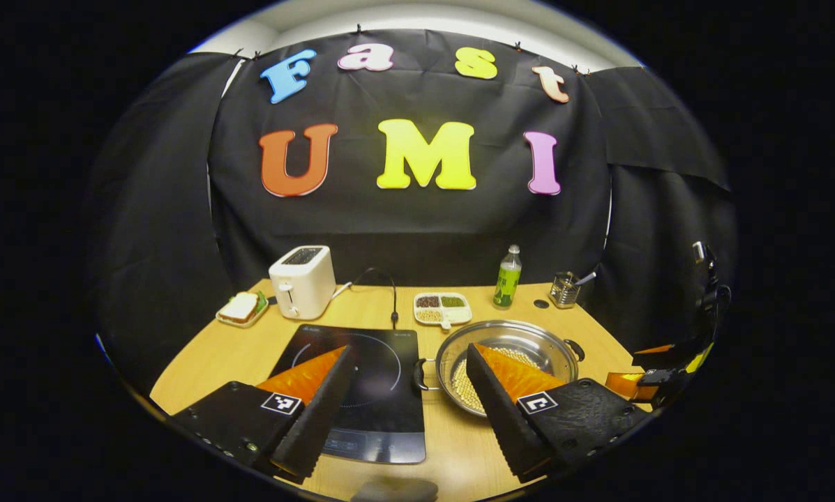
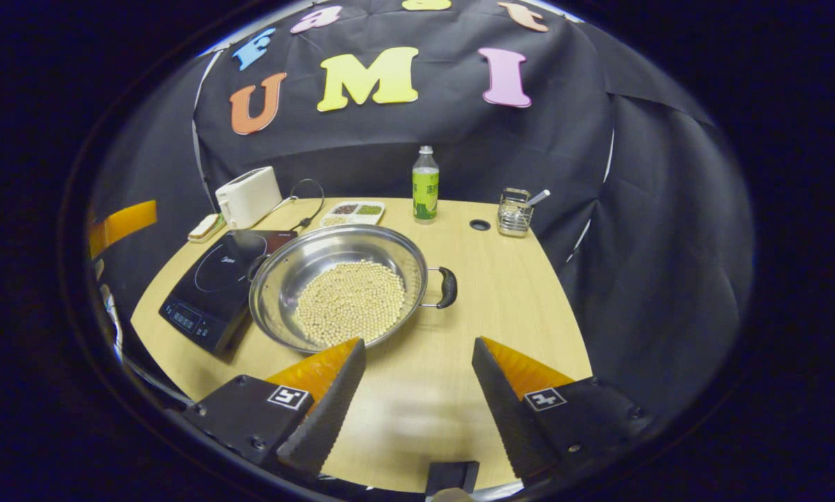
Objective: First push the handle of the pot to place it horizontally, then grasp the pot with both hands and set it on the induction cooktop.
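in the left gripper view, the left gripper (image 1: 410,390) hangs wide open above the near edge of the table (image 1: 201,362), with nothing between its fingers. the induction cooktop (image 1: 372,380) lies flat just ahead, and the steel pot (image 1: 529,341) sits on the wood touching or just beside its right edge, one black handle (image 1: 420,374) pointing at the cooktop and the other (image 1: 575,349) on the far right. pale beans (image 1: 462,390) cover its bottom. behind, a divided dish (image 1: 443,308) holds dark, green and pale grains in separate sections.

in the right gripper view, the right gripper (image 2: 417,390) is also spread wide and empty, short of the pot (image 2: 305,261), whose right handle (image 2: 447,287) sticks out toward open table. the beans (image 2: 351,301) lie in a loose heap. a wire holder (image 2: 514,213) at the back carries a utensil.

my guess is the handle push is barely begun; next, a fingertip needs to nudge a handle, gently so the beans stay put.
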A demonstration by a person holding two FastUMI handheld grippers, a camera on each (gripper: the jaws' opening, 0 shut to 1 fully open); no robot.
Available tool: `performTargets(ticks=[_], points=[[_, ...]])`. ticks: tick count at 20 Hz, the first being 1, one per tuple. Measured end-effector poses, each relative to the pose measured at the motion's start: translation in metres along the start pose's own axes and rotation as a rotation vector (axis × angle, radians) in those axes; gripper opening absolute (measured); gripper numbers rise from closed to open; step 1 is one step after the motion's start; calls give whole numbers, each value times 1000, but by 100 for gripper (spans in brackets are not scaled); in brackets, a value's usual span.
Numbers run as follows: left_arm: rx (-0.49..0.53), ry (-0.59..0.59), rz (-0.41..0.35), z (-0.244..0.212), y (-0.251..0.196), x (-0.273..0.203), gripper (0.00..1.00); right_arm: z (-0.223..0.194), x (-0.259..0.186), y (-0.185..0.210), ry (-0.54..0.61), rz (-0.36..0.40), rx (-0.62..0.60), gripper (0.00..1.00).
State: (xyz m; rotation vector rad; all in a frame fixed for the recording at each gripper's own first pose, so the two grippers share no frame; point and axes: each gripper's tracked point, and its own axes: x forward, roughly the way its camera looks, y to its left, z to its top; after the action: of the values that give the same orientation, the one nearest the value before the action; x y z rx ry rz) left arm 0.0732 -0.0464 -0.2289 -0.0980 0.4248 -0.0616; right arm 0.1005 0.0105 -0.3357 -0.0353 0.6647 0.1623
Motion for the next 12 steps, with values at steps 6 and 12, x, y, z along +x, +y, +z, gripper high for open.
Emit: performTargets(ticks=[6, 12], points=[[-33, 153, 13, -57, -20, 62, 96, 12, 51, -10, 45, 26, 10, 97], [-6, 261, 42, -89, -27, 115, 96, 22, 112, -14, 101, 61, -3, 99]])
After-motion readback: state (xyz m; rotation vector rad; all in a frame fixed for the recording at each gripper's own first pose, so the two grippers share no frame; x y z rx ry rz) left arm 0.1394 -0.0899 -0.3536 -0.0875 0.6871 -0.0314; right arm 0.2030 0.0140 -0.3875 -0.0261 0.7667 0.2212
